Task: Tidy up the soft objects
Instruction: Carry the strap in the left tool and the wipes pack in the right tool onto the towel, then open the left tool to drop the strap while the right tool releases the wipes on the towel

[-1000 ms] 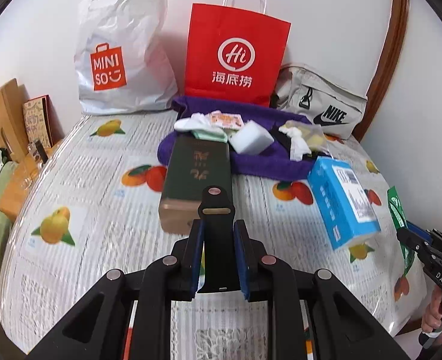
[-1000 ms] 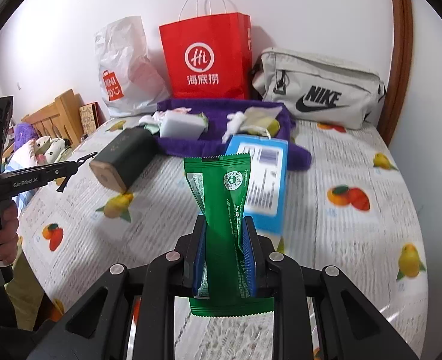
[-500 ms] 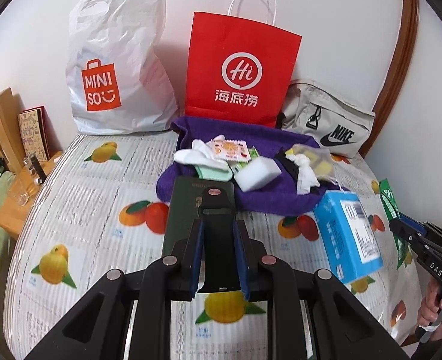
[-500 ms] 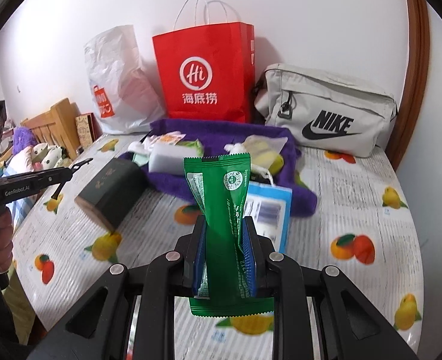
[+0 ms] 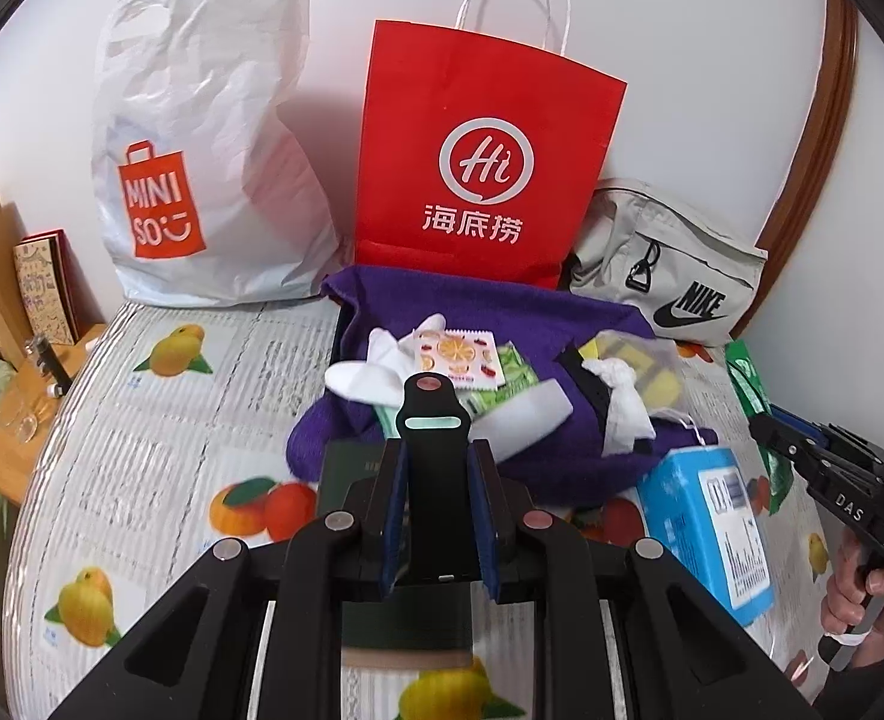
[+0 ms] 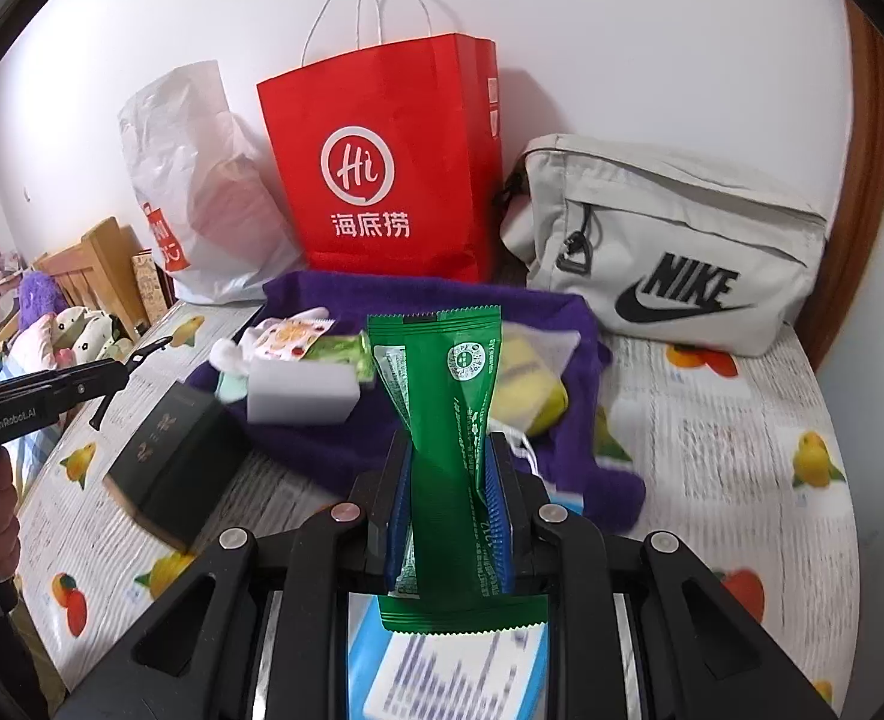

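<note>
The counter (image 5: 141,420), covered with a fruit-print cloth, fills the lower frame of both views. Nearest, the left gripper (image 5: 435,480) has its fingers closed on a black strap (image 5: 432,420), above a dark green box (image 6: 171,456). The right gripper (image 6: 451,498) has its fingers closed on a green packet (image 6: 448,420), held upright over a blue box (image 5: 706,528). Farther, in the centre, a purple towel (image 5: 502,312) carries a white sponge (image 6: 300,399) and white socks (image 5: 375,369). At the wall stand a red paper bag (image 5: 478,168), a white plastic bag (image 5: 201,138) and a grey Nike bag (image 6: 670,246).
</note>
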### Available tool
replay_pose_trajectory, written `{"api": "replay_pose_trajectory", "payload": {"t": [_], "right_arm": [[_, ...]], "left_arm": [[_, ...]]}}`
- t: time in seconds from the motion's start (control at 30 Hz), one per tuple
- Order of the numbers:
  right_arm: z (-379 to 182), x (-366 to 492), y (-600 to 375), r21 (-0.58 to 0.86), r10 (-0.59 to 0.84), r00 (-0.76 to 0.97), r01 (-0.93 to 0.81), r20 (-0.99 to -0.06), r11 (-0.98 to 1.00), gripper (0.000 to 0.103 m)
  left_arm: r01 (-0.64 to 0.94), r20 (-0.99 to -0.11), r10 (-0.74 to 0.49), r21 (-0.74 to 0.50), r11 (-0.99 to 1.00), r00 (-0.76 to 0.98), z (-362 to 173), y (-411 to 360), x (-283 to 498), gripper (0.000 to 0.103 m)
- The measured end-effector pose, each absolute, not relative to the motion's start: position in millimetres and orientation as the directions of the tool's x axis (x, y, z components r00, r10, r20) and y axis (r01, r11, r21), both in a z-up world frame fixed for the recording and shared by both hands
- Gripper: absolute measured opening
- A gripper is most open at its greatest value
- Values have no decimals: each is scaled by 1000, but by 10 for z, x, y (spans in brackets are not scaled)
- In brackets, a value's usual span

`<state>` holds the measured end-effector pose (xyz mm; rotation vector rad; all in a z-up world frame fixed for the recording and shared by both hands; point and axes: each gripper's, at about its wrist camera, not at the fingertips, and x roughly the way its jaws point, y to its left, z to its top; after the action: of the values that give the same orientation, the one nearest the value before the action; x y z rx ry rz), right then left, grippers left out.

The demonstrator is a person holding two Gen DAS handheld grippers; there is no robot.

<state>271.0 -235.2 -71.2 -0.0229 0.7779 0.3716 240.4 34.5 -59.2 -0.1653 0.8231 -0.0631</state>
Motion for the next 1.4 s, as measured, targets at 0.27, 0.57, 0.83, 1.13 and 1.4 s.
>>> {"api": "replay_pose_trajectory", "payload": {"t": [0.27, 0.57, 0.83, 1.13, 1.4], "right_arm": [[-679, 3180, -2221, 95, 319, 646, -356, -694, 929, 23], [-792, 3605, -2171, 104, 307, 623, -340, -719, 935, 24], [-1042, 3843, -2154, 115, 299, 569, -336, -766, 935, 24], [-1290, 4005, -2110, 141, 304, 512, -333, -804, 933, 25], [-1378, 4025, -2131, 174, 321, 491, -322, -809, 931, 31]], "left_arm": [[5, -730, -137, -180, 984, 670, -631, 305, 2818, 20], [37, -732, -182, -209, 977, 656, -674, 239, 3227, 20], [53, -751, -205, -222, 974, 628, -830, 121, 3547, 20], [48, -782, -209, -224, 973, 587, -1038, 78, 3759, 20], [31, -803, -218, -242, 970, 555, -1137, 104, 3848, 21]]}}
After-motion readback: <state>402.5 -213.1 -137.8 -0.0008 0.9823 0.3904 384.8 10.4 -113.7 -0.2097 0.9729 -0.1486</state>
